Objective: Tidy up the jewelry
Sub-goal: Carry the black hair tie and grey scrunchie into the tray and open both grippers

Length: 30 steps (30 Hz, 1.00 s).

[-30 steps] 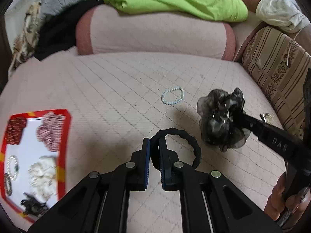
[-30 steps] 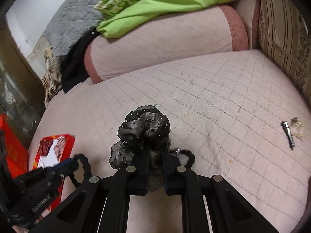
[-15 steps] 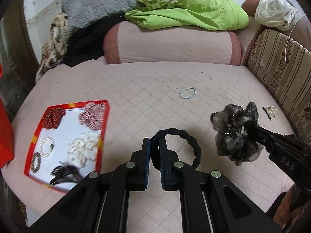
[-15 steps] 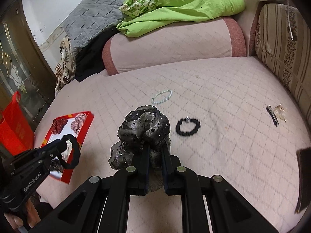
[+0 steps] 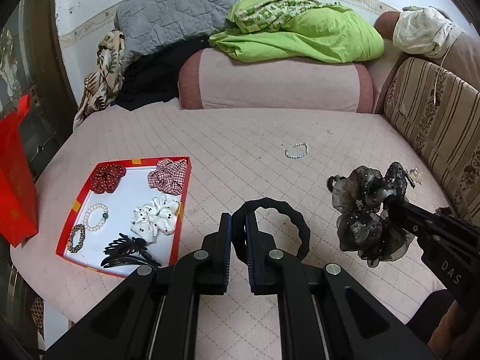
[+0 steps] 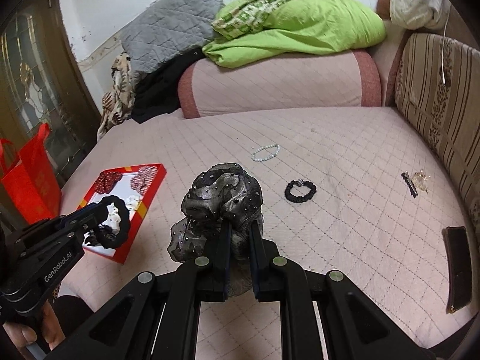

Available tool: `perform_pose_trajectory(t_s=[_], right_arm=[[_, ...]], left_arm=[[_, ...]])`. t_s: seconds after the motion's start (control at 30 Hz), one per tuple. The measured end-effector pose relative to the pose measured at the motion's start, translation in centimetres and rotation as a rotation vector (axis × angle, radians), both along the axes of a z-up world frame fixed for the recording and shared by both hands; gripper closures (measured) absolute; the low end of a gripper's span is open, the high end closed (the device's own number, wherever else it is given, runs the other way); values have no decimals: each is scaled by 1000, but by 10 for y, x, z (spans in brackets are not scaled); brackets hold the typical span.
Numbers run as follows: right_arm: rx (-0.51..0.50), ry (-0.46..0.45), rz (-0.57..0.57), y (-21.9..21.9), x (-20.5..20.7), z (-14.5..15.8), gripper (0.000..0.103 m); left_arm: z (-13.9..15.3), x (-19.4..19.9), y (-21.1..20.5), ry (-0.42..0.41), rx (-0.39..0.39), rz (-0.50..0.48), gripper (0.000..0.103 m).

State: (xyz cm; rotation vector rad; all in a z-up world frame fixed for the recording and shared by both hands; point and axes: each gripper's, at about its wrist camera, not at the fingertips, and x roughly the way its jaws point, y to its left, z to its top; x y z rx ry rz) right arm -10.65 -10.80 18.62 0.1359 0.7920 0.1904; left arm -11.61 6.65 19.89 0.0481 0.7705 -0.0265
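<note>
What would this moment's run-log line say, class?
left hand-held gripper: shut on black hair tie | right hand-held gripper: shut on grey organza scrunchie | red tray: six pieces

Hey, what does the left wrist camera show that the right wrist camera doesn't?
Only the left wrist view shows the tray's near contents: the white pearl bracelet and the black claw clip. Only the right wrist view clearly shows the black bracelet lying on the bed and a phone near the edge. Both show the red tray, the pale bead bracelet, the left gripper shut on the black scrunchie, and the right gripper shut on the grey organza scrunchie.
</note>
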Motion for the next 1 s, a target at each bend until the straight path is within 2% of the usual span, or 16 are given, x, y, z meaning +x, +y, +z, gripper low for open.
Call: perform_pose_trajectory(t_s=[0.4,1.0], right_arm=[[-17,-17,38,22,-14,9,91],[-55,9,85,54,-12,7,91]], left_arm=[[8,-11,14,-19,-8,21,94],[-4,-4,50,5,-43,85,94]])
